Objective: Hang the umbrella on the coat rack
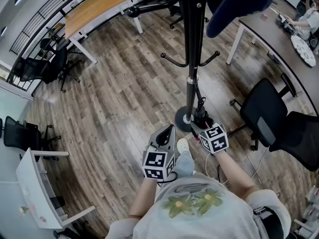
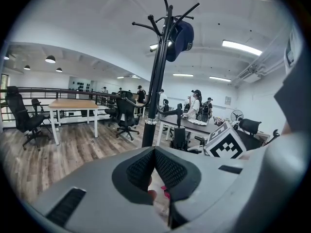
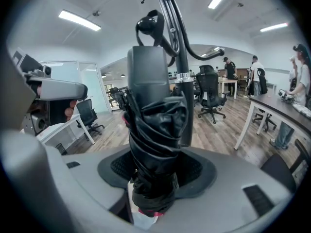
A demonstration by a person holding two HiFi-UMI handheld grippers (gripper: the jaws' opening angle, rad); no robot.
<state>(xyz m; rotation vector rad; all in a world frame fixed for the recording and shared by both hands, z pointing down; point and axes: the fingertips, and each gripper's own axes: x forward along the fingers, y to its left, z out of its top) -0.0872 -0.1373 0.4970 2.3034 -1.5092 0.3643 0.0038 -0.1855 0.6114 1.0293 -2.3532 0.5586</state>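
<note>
Right gripper view has the right gripper [image 3: 155, 173] clenched on a folded black umbrella [image 3: 153, 115], its two pads pressed against the bundled fabric low on the roll, the jaws standing partly apart around that thickness. The umbrella rises upright from the grip, its squared handle [image 3: 148, 64] and strap loop [image 3: 149, 22] uppermost, just in front of the black pole of the coat rack [image 3: 181, 57]; whether it touches the pole cannot be told. Left gripper view has the left gripper [image 2: 154, 155] closed, its ribbed pads meeting at the tips with nothing between them, pointed toward the rack, where a dark blue cap [image 2: 181, 39] hangs from an upper hook. Head view sets both grippers low, near the rack's round base [image 1: 183, 119].
</note>
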